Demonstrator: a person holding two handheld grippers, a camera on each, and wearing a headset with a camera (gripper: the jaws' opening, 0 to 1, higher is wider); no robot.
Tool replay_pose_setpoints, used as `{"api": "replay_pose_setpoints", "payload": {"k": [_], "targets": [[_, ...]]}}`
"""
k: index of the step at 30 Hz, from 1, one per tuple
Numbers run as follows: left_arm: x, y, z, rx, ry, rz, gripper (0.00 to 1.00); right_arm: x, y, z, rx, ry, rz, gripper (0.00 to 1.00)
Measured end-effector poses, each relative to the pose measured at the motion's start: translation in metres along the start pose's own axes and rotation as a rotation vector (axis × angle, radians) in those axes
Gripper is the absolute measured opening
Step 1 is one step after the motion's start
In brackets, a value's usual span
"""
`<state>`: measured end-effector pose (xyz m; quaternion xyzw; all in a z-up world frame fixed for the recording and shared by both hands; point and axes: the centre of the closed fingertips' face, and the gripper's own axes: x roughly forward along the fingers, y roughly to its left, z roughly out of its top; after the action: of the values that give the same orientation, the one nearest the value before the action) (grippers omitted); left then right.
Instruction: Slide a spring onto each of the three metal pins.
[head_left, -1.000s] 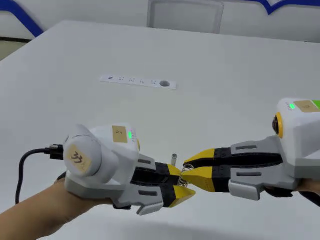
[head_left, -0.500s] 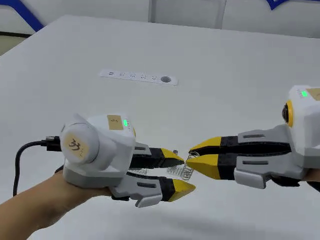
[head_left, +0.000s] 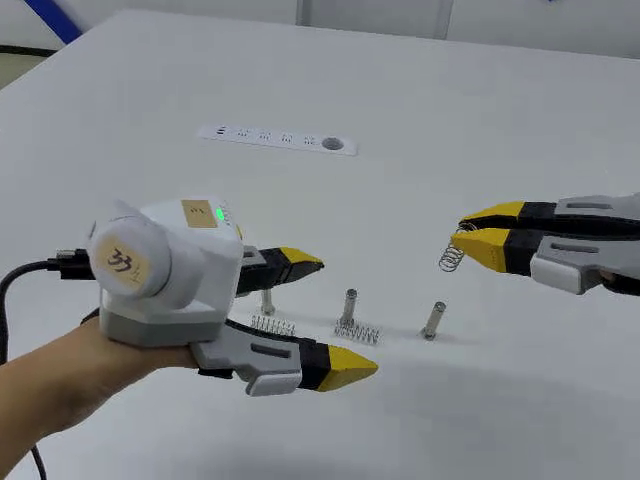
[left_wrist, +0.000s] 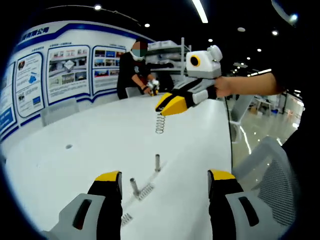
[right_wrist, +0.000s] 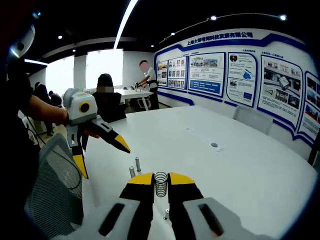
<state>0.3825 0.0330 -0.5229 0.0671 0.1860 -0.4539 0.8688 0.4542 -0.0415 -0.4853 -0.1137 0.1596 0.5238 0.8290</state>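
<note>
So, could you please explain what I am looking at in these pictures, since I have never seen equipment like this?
No robot here: a person holds a two-jaw gripper in each hand. The head view comes from a camera on the person's headset, looking down at the white table. The two round views come from cameras riding on the grippers. The left gripper is open and holds nothing. The right gripper is shut on a small spring, held above the table. On the table stand three metal pins, bare as far as I can tell; two more springs lie beside them, and a white power strip lies farther back.
</note>
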Motion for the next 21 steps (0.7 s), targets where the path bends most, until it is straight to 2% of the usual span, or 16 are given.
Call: {"api": "replay_pose_setpoints", "payload": {"k": [1, 3, 5, 10, 12, 14, 15, 17, 21], "targets": [[-0.001, 0.000, 0.000, -0.007, -0.001, -0.007, 0.72, 0.002, -0.002, -0.004, 0.006, 0.000, -0.004, 0.10], [-0.003, -0.002, 0.000, -0.019, -0.007, -0.021, 0.76, 0.006, -0.011, -0.018, 0.010, 0.032, -0.042, 0.10], [-0.005, -0.001, -0.002, -0.018, -0.002, -0.015, 0.81, 0.010, -0.013, -0.025, 0.034, 0.037, -0.044, 0.10], [-0.010, 0.008, -0.013, -0.018, 0.037, 0.016, 0.87, 0.020, -0.017, -0.043, 0.054, 0.069, -0.048, 0.10], [-0.012, 0.011, -0.015, -0.027, 0.037, 0.030, 0.90, 0.023, -0.018, -0.047, 0.070, 0.071, -0.047, 0.10], [-0.015, 0.014, -0.014, -0.079, 0.022, 0.049, 0.93, 0.026, -0.020, -0.054, 0.077, 0.085, -0.049, 0.10], [-0.016, 0.015, -0.008, -0.130, -0.023, 0.050, 0.94, 0.028, -0.020, -0.059, 0.081, 0.097, -0.043, 0.10], [-0.019, 0.019, -0.003, -0.170, -0.061, 0.061, 0.94, 0.029, -0.019, -0.063, 0.092, 0.101, -0.037, 0.10], [-0.024, 0.026, -0.007, -0.156, -0.043, 0.087, 0.94, 0.030, -0.017, -0.067, 0.089, 0.116, -0.029, 0.10]]}}
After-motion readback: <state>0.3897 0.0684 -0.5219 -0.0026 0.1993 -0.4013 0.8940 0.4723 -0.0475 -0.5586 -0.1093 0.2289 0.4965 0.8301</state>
